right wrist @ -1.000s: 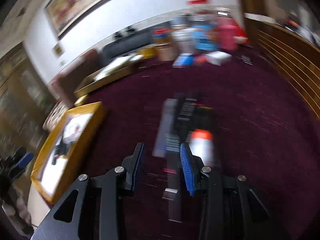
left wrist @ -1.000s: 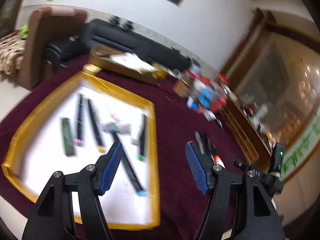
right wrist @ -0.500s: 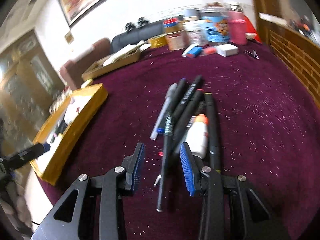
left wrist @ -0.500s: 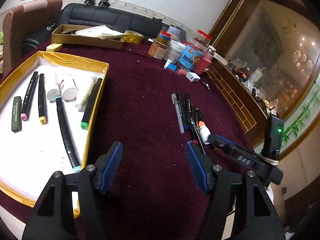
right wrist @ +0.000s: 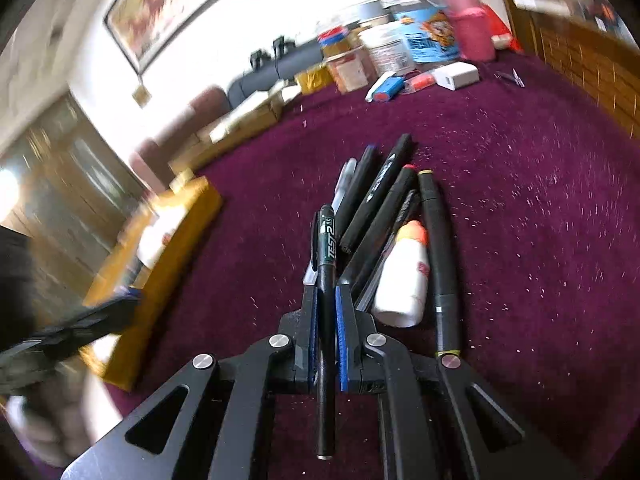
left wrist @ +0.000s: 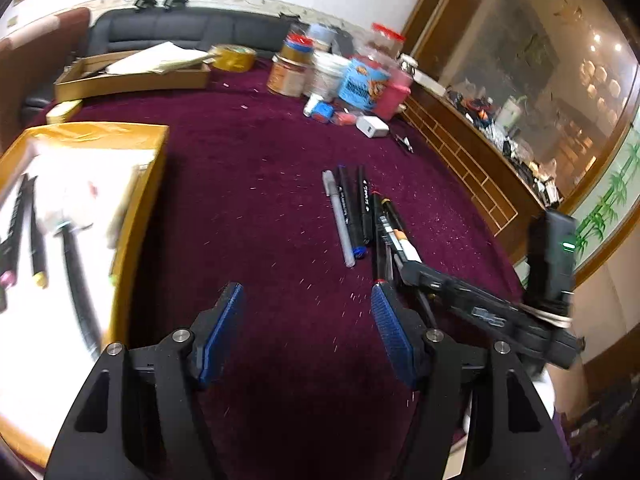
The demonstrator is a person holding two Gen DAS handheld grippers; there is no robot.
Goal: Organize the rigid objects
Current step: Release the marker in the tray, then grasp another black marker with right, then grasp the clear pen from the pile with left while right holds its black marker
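Bright, even room light; strong fisheye bending and dark corners in both views; motion blur smears the yellow tray and the right view's left edge

1. We see a broad stretch of bare maroon cloth between the gold-rimmed tray and the row of pens; a gripper could pass there freely.
2. The tray's raised gold wall blocks any low approach from the left.
3. On the right, the pens lie packed side by side with a white glue bottle among them, leaving no gaps for fingers.
4. Jars and tubs crowd the far edge; the wooden ledge closes the right side.
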